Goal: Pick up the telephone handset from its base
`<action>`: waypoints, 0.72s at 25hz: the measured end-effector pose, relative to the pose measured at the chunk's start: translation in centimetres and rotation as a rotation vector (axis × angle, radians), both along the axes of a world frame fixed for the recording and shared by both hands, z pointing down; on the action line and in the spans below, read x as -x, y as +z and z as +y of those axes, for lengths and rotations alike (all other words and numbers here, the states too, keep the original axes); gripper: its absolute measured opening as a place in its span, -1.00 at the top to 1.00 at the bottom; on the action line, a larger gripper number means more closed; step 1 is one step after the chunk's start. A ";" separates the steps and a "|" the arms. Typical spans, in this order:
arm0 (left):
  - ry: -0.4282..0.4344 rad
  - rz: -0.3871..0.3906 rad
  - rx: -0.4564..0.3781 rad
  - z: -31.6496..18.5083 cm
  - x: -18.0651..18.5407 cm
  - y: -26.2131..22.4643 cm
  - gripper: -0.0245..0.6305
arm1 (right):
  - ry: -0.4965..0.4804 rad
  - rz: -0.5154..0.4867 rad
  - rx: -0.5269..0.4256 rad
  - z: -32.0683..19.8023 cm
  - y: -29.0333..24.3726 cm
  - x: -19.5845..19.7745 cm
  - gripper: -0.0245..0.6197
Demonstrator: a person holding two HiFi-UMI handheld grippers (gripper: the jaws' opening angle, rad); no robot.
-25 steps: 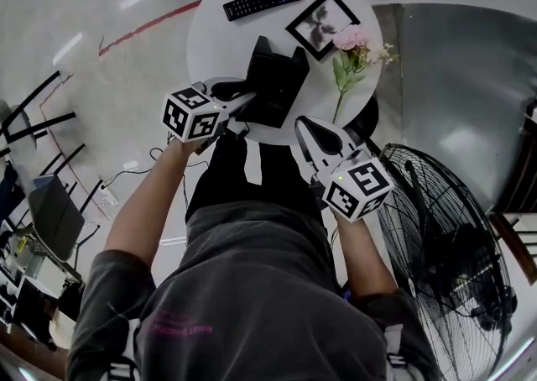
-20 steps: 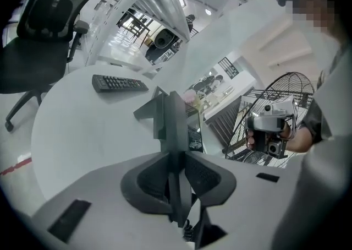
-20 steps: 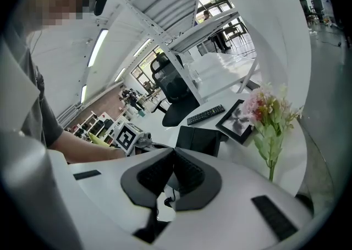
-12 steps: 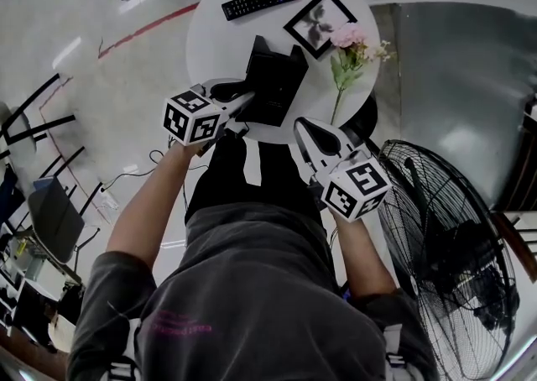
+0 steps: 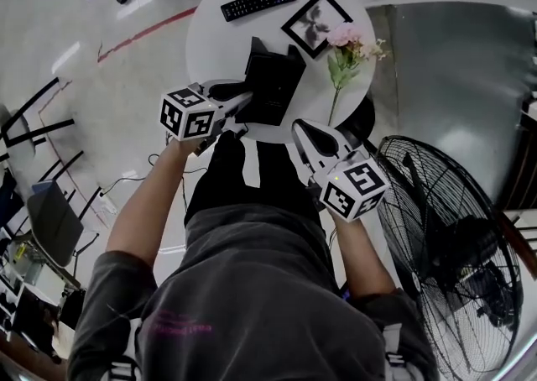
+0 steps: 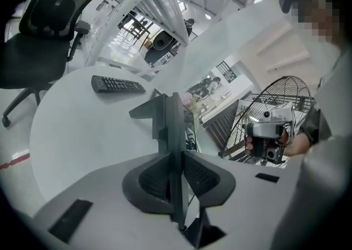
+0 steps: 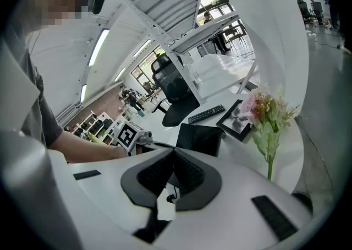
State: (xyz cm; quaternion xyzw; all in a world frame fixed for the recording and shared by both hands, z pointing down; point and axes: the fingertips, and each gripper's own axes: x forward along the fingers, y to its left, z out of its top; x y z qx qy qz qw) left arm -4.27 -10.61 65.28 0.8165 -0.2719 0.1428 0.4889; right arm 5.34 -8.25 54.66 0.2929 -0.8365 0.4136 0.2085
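Left gripper reaching in at upper centre of the head view, jaws closing on the black telephone handset, pads touching both its sides, handset sitting upright on its base on the round white table, right gripper hovering lower right, jaws pressed together, pinching nothing.
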 end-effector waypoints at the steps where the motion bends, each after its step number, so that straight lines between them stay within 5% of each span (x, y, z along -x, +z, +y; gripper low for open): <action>1: 0.005 0.020 -0.003 0.1 0.1 -0.1 0.67 | -0.001 0.001 0.000 0.1 0.0 0.0 0.86; 18: -0.021 0.133 -0.125 1.1 2.3 -6.5 0.69 | 0.023 -0.030 -0.060 0.7 -2.7 1.2 0.86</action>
